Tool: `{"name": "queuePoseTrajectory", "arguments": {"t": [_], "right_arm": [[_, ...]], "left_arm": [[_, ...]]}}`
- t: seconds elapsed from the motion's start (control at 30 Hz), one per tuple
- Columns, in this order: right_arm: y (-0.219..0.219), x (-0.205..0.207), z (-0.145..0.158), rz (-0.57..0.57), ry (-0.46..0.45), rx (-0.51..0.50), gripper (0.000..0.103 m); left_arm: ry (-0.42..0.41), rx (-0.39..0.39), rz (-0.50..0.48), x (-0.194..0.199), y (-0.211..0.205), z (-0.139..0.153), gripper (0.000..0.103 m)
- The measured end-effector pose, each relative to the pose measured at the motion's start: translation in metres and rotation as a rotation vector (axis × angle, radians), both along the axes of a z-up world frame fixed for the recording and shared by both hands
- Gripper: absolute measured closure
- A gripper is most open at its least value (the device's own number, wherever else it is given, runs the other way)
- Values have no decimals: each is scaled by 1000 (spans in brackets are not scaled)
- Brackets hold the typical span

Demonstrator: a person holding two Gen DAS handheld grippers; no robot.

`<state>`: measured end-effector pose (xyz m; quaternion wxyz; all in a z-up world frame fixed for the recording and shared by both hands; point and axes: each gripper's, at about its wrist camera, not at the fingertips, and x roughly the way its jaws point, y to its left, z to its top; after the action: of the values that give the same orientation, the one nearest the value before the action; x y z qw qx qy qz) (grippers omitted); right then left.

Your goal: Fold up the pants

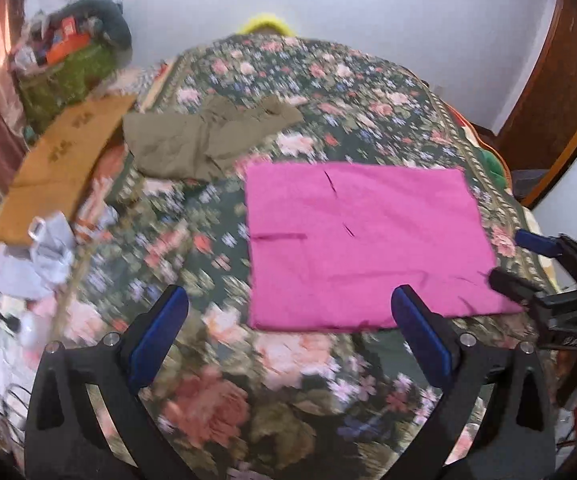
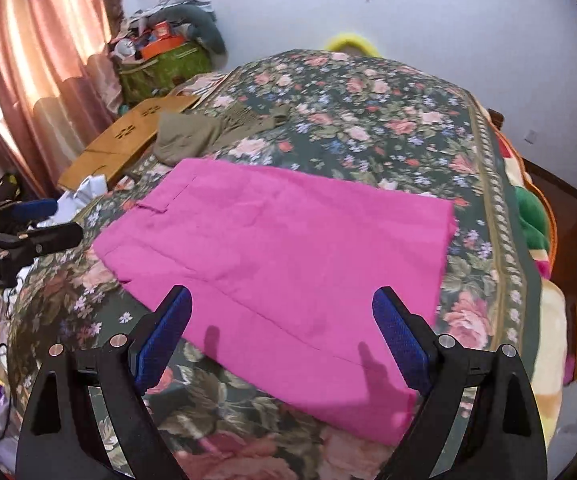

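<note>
The bed [image 2: 368, 92], covered by a floral spread, carries the work. The pink pants [image 2: 280, 248] lie on it as a flat, folded rectangle near the front edge, with the seams and a pocket flap visible on top. An olive garment [image 1: 208, 136] lies crumpled farther back, well apart from the pink pants.

The fold is judged complete or nearly so. If a further fold is wanted, the two near corners are to be gripped together and carried evenly toward the far edge, so that the layers are not skewed. Edges are to be aligned before release, and the surface is to be smoothed last.

The left claw [image 1: 288, 332] is seen with jaws wide apart and nothing between them. The right claw [image 2: 282, 328] is likewise spread wide and empty, above the near part of the pink pants.
</note>
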<state>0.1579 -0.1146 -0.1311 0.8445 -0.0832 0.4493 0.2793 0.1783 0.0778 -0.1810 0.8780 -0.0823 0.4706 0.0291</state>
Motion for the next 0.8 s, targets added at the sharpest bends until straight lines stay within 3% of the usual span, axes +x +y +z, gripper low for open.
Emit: {"name": "queuePoseTrajectory", "arguments": {"t": [0.2, 0.33, 0.43, 0.53, 0.67, 0.8], "right_arm": [[7, 1, -31, 4, 82, -40, 13], [0, -1, -38, -11, 124, 1, 13], [0, 0, -39, -12, 141, 10, 12], [1, -1, -40, -7, 133, 5, 11], [-1, -1, -42, -7, 143, 20, 11], [-3, -1, -44, -11, 152, 34, 11]], "left_arm": [[51, -39, -22, -4, -13, -19, 0], [115, -135, -28, 0, -12, -35, 0], [165, -248, -19, 4, -7, -48, 0], [166, -291, -11, 6, -6, -53, 0], [183, -288, -46, 14, -11, -57, 0], [196, -402, -24, 27, 1, -58, 0]]}}
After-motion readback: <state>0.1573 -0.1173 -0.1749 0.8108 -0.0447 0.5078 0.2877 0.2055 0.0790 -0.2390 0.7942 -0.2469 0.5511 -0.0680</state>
